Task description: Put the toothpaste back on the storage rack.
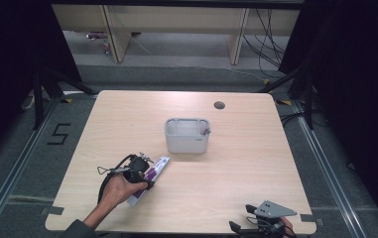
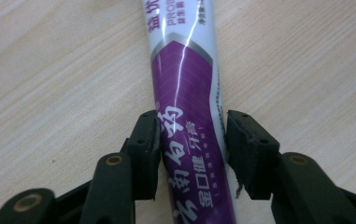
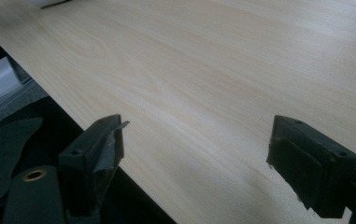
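Toothpaste tubes: one purple-and-white tube [image 1: 149, 179] is counted, lying on the table.
Grey bins: one bin [image 1: 187, 135] is counted, near the table's middle.
Tables: one wooden table [image 1: 236, 163] is counted.
Grippers: two are counted, the left gripper [image 1: 144, 173] and the right gripper [image 1: 258, 218].
Cable holes: one hole [image 1: 219, 105] is seen in the tabletop.

Toothpaste tube [image 2: 185, 116] ends beyond frame

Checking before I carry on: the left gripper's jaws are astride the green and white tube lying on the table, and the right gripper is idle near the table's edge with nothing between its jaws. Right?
Not quite: the tube is purple and white, not green, as the left gripper view shows. The rest holds: the left gripper straddles it on the table, and the right gripper sits empty by the edge.
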A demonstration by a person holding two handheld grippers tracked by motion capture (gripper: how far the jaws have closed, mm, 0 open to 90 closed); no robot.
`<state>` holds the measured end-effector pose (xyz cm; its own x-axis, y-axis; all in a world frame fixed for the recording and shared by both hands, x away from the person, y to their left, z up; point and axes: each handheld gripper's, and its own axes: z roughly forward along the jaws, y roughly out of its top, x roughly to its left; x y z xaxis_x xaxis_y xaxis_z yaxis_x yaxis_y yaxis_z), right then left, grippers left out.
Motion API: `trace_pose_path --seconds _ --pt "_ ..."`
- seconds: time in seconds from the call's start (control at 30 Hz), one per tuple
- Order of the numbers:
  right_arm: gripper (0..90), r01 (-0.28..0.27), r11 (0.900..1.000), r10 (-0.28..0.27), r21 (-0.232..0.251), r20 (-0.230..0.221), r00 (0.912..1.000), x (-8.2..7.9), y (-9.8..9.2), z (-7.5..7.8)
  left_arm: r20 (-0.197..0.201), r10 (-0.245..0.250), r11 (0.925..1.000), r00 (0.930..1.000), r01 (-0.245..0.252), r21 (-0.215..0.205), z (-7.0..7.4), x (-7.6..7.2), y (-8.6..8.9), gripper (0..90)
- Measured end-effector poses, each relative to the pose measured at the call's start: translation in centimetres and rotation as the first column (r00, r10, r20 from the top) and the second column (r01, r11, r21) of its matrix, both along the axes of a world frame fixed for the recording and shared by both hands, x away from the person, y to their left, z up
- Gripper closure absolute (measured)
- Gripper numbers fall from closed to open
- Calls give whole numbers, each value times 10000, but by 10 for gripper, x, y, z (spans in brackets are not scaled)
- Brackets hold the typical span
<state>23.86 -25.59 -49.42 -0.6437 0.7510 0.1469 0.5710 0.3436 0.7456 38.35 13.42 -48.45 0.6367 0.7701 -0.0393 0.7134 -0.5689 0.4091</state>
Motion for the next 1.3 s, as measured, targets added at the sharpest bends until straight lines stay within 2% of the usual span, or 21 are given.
trace_pose_path --seconds 0.07,0.1,0.17,0.23,0.27,0.3,0.37,0.4,0.47,0.57,0.67,0.73,0.77,0.97,1.0,1.1,1.13,1.2,1.23,1.27,1.3 --pt "188 -46 10000 46 17 49 10000 0 -1 0 103 -154 9999 9998 155 -46 2 -1 -2 598" --pt "188 -22 9999 22 106 16 10000 0 -1 0 15 -367 9993 9993 367 -15 5 0 -3 632" --pt "188 -20 10000 19 77 43 10000 0 -1 0 3 -401 9990 9992 401 -183 6 -1 -4 715" --pt "189 -36 10000 35 47 32 10000 -1 0 0 21 -779 9966 9970 778 256 7 -3 -11 734" --pt "189 65 9999 -63 107 -161 9999 -3 1 1 -38 -893 9952 9960 894 398 8 -3 -12 738" --pt "190 -5 10000 4 40 121 9999 -1 1 1 -135 -1024 9933 9946 1030 523 8 -2 -13 741" --pt "192 -12 10000 11 27 96 10000 -2 1 1 -206 -1106 9915 9937 1117 673 8 0 -15 743" --pt "192 50 9998 -48 182 -105 9999 -3 3 2 -300 -1075 9917 9938 1093 671 8 1 -16 744" --pt "192 -128 9999 127 59 153 9998 0 2 1 -514 -1058 9914 9931 1094 718 8 3 -17 744" --pt "192 -151 9998 152 157 -52 9999 0 3 1 -688 -1094 9900 9916 1149 818 8 5 -19 744" --pt "193 -157 9998 155 81 170 9997 0 1 1 -835 -1162 9871 9897 1243 1007 8 8 -22 745" --pt "193 -127 9998 127 143 38 9999 0 2 1 -971 -1227 9847 9877 1334 1123 9 9 -23 745" --pt "193 22 9998 -19 189 -193 9998 -1 2 2 -1033 -1202 9841 9874 1322 1184 9 10 -24 745" --pt "193 -111 9999 110 127 36 9999 0 1 1 -1164 -1396 9790 9833 1547 1331 8 12 -26 745" --pt "193 37 9998 -34 181 -178 9998 -1 1 1 -1192 -1406 9786 9829 1562 1338 8 13 -26 745" --pt "193 -88 9999 87 63 90 9999 0 1 1 -1283 -1409 9781 9817 1581 1354 8 14 -27 745" --pt "193 101 9998 -97 192 -175 9998 -2 2 1 -1313 -1438 9775 9809 1614 1358 7 14 -27 745" --pt "194 4 9991 2 414 -131 9999 0 2 0 -1388 -1484 9751 9791 1683 1447 7 15 -28 744" --pt "194 150 9982 -125 581 -426 9990 -2 3 0 -1388 -1484 9751 9791 1683 1447 7 15 -28 744" --pt "195 103 9986 -82 526 -397 9992 -2 3 0 -1422 -1546 9733 9777 1755 1482 6 16 -29 744" --pt "195 -23 9994 28 356 -123 9999 0 1 0 -1482 -1555 9728 9767 1775 1488 6 17 -30 744"
